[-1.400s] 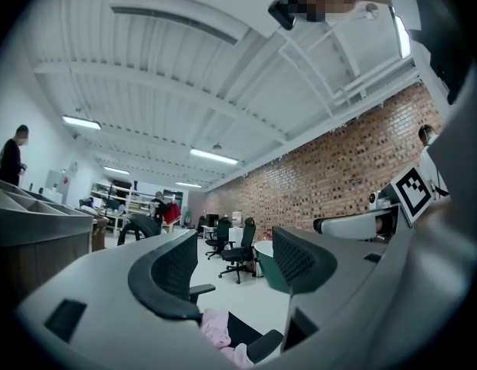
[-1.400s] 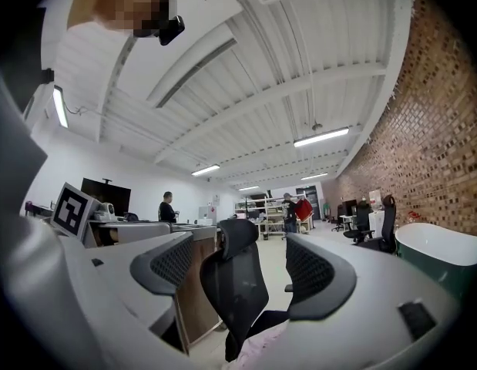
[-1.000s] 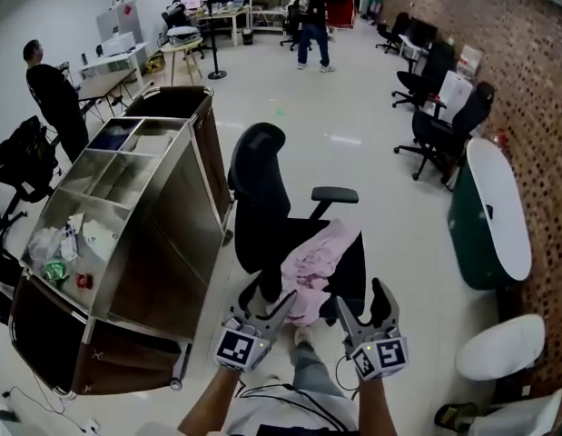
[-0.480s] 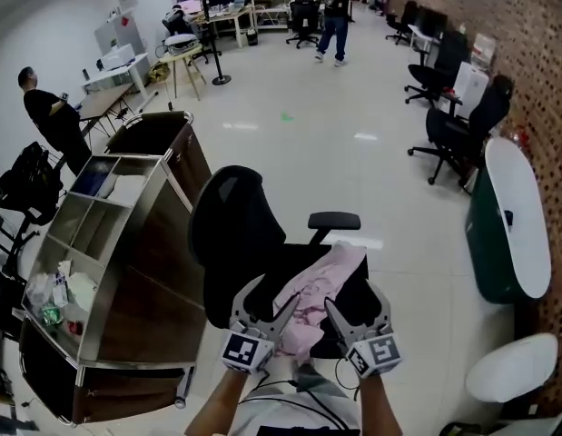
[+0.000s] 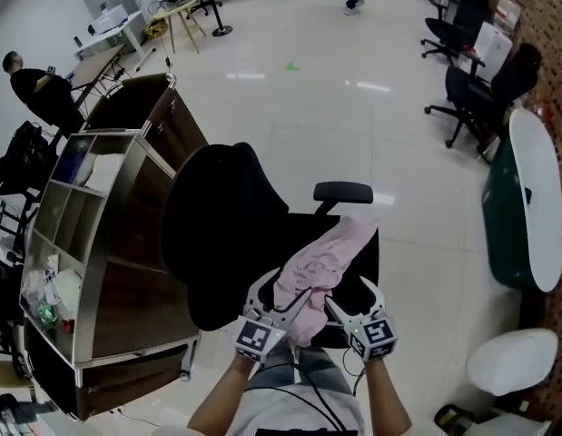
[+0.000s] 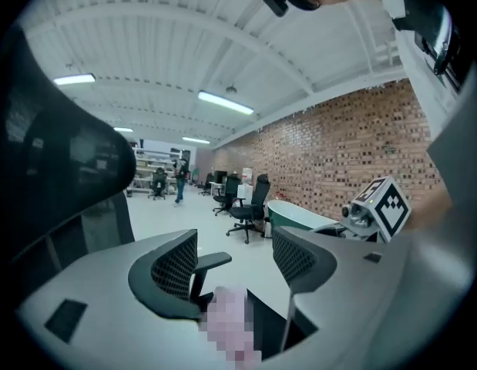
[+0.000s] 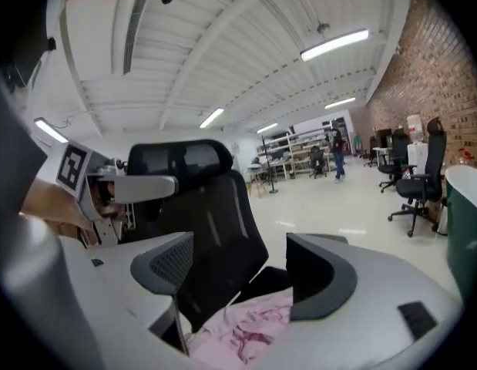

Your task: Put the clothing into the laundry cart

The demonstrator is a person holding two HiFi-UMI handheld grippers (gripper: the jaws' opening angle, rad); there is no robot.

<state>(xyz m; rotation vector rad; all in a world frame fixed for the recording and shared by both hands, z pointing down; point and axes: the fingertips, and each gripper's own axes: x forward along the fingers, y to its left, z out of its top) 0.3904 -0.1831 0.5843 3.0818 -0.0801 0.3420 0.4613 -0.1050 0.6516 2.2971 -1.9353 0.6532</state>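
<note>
A crumpled pink garment (image 5: 323, 263) lies on the seat of a black office chair (image 5: 221, 230). Both grippers sit at its near end. My left gripper (image 5: 282, 296) is open, its fingers spread beside the cloth's left edge. My right gripper (image 5: 351, 300) is open at the cloth's right edge. In the right gripper view the pink garment (image 7: 242, 331) lies low beneath the open gripper (image 7: 242, 272), untouched by the pads. The left gripper (image 6: 234, 272) shows only a blurred pink patch below its gap. The laundry cart (image 5: 113, 243), steel and dark wood, stands left of the chair.
The chair's armrest (image 5: 344, 192) juts out behind the garment. The cart's top trays (image 5: 54, 284) hold small supplies. A green-sided white table (image 5: 533, 207) and more office chairs (image 5: 485, 94) line the brick wall at right. A person (image 5: 40, 89) stands at far left.
The view has closed in on the chair and tilted down. Both grippers have moved forward to flank the near end of the pink garment. Their jaws stay open.
</note>
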